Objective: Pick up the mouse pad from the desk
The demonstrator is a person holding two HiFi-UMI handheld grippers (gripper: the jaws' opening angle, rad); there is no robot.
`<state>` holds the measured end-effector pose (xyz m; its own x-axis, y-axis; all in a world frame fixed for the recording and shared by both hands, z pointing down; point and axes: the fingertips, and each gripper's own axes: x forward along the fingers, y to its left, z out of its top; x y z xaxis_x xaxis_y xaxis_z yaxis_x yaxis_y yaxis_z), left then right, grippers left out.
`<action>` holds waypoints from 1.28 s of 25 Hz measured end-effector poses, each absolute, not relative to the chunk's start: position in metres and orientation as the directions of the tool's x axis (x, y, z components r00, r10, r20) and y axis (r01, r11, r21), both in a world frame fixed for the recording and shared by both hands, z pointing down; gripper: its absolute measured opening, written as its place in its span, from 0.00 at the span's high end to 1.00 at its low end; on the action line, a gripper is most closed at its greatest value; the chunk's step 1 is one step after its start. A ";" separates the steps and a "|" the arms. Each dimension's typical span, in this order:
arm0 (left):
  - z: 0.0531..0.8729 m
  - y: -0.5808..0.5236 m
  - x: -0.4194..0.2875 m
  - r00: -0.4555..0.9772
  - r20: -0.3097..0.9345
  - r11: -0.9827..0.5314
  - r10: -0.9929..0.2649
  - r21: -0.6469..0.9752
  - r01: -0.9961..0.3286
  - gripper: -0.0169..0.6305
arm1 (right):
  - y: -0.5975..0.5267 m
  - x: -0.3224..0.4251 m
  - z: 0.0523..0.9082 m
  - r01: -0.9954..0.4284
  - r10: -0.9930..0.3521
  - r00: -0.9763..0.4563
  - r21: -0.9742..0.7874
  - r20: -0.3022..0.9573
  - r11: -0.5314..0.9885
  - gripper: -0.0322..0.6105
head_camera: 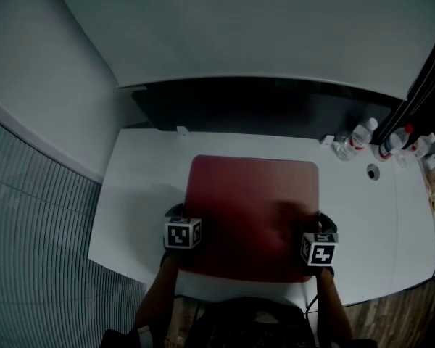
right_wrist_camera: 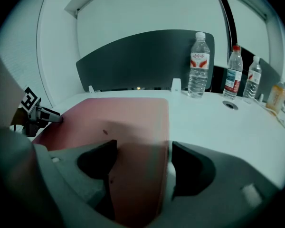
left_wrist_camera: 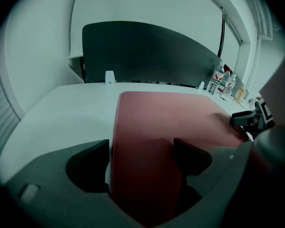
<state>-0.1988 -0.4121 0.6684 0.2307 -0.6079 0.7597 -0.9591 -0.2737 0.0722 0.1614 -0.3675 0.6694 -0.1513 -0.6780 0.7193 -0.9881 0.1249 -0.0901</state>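
A dark red mouse pad (head_camera: 252, 209) lies flat on the white desk (head_camera: 141, 180), close to its near edge. My left gripper (head_camera: 177, 216) stands at the pad's near left corner. In the left gripper view (left_wrist_camera: 141, 153) its jaws are wide open, with the pad's left edge (left_wrist_camera: 133, 141) running between them and no pad pressing on it. My right gripper (head_camera: 322, 222) is at the near right corner. It too is open (right_wrist_camera: 142, 156), and the pad's right edge (right_wrist_camera: 154, 165) lies between its jaws, untouched.
Three water bottles (head_camera: 361, 135) (right_wrist_camera: 199, 63) stand at the desk's back right, beside a cable hole (head_camera: 373, 171). A dark screen panel (head_camera: 261, 107) runs along the back edge. An orange-topped bottle (right_wrist_camera: 275, 96) stands at the far right.
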 end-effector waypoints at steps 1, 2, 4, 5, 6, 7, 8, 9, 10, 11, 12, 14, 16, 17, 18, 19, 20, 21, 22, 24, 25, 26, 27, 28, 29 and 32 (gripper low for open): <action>0.668 -0.412 -0.199 0.224 0.759 -0.270 -0.611 0.066 -0.961 0.31 | -0.367 0.162 0.669 -0.989 -0.677 -0.147 -0.088 0.721 0.121 0.39; 0.666 -0.412 -0.199 0.219 0.754 -0.268 -0.619 0.060 -0.962 0.31 | -0.367 0.162 0.668 -0.989 -0.676 -0.145 -0.088 0.723 0.117 0.39; 0.666 -0.411 -0.198 0.218 0.750 -0.263 -0.624 0.061 -0.963 0.32 | -0.367 0.162 0.668 -0.990 -0.673 -0.142 -0.087 0.726 0.115 0.39; 0.667 -0.410 -0.198 0.219 0.752 -0.260 -0.621 0.066 -0.963 0.32 | -0.366 0.162 0.668 -0.990 -0.673 -0.140 -0.085 0.727 0.115 0.39; 0.668 -0.409 -0.197 0.220 0.753 -0.259 -0.621 0.068 -0.964 0.33 | -0.366 0.162 0.669 -0.990 -0.673 -0.139 -0.083 0.726 0.116 0.39; 0.669 -0.409 -0.197 0.220 0.752 -0.258 -0.621 0.068 -0.964 0.33 | -0.365 0.161 0.669 -0.990 -0.675 -0.139 -0.082 0.725 0.116 0.40; 0.669 -0.408 -0.197 0.220 0.753 -0.257 -0.621 0.070 -0.964 0.34 | -0.365 0.161 0.669 -0.990 -0.676 -0.141 -0.084 0.723 0.117 0.42; 0.669 -0.408 -0.197 0.221 0.753 -0.256 -0.620 0.072 -0.964 0.34 | -0.365 0.160 0.670 -0.989 -0.677 -0.143 -0.087 0.721 0.117 0.42; 0.670 -0.408 -0.198 0.219 0.752 -0.255 -0.622 0.071 -0.964 0.34 | -0.365 0.159 0.670 -0.989 -0.679 -0.146 -0.090 0.720 0.118 0.42; 0.670 -0.409 -0.200 0.215 0.751 -0.252 -0.624 0.067 -0.965 0.35 | -0.366 0.159 0.669 -0.989 -0.679 -0.149 -0.093 0.719 0.119 0.42; 0.669 -0.409 -0.202 0.209 0.752 -0.249 -0.626 0.061 -0.967 0.35 | -0.366 0.159 0.670 -0.988 -0.677 -0.152 -0.095 0.720 0.120 0.42; 0.668 -0.408 -0.203 0.203 0.756 -0.243 -0.622 0.060 -0.968 0.36 | -0.366 0.159 0.670 -0.988 -0.672 -0.153 -0.099 0.725 0.119 0.43; 0.669 -0.407 -0.199 0.217 0.756 -0.242 -0.618 0.080 -0.967 0.37 | -0.365 0.159 0.670 -0.988 -0.671 -0.153 -0.101 0.726 0.116 0.43; 0.669 -0.407 -0.197 0.224 0.754 -0.242 -0.617 0.089 -0.966 0.37 | -0.365 0.160 0.670 -0.988 -0.672 -0.152 -0.102 0.725 0.114 0.43; 0.669 -0.407 -0.196 0.225 0.753 -0.241 -0.618 0.090 -0.966 0.38 | -0.366 0.160 0.669 -0.988 -0.675 -0.152 -0.103 0.722 0.113 0.43; 0.668 -0.408 -0.196 0.220 0.754 -0.240 -0.620 0.085 -0.967 0.38 | -0.366 0.160 0.669 -0.988 -0.676 -0.153 -0.104 0.721 0.113 0.44; 0.668 -0.408 -0.197 0.213 0.755 -0.239 -0.620 0.078 -0.968 0.38 | -0.366 0.160 0.669 -0.988 -0.675 -0.155 -0.107 0.721 0.113 0.44; 0.668 -0.409 -0.199 0.208 0.757 -0.237 -0.619 0.072 -0.969 0.38 | -0.366 0.160 0.669 -0.988 -0.673 -0.157 -0.111 0.723 0.112 0.44; 0.669 -0.408 -0.199 0.205 0.759 -0.236 -0.617 0.070 -0.969 0.39 | -0.366 0.160 0.669 -0.987 -0.671 -0.158 -0.113 0.724 0.111 0.45; 0.668 -0.408 -0.196 0.211 0.760 -0.236 -0.614 0.078 -0.969 0.40 | -0.366 0.160 0.669 -0.987 -0.672 -0.159 -0.114 0.723 0.110 0.49; 0.667 -0.407 -0.194 0.215 0.758 -0.238 -0.615 0.082 -0.968 0.44 | -0.366 0.160 0.668 -0.987 -0.675 -0.160 -0.113 0.720 0.113 0.50; 0.667 -0.406 -0.192 0.215 0.757 -0.239 -0.617 0.081 -0.968 0.48 | -0.367 0.159 0.666 -0.987 -0.679 -0.161 -0.109 0.716 0.118 0.52; 0.667 -0.405 -0.191 0.212 0.758 -0.239 -0.617 0.076 -0.968 0.50 | -0.367 0.159 0.665 -0.987 -0.681 -0.161 -0.106 0.715 0.121 0.52; 0.667 -0.404 -0.191 0.210 0.759 -0.240 -0.617 0.073 -0.968 0.52 | -0.367 0.159 0.665 -0.987 -0.680 -0.160 -0.106 0.716 0.121 0.53; 0.667 -0.404 -0.191 0.213 0.760 -0.243 -0.615 0.075 -0.967 0.52 | -0.366 0.159 0.665 -0.987 -0.677 -0.159 -0.106 0.718 0.119 0.54; 0.667 -0.406 -0.189 0.224 0.761 -0.251 -0.609 0.083 -0.964 0.53 | -0.367 0.160 0.666 -0.987 -0.675 -0.159 -0.107 0.720 0.119 0.57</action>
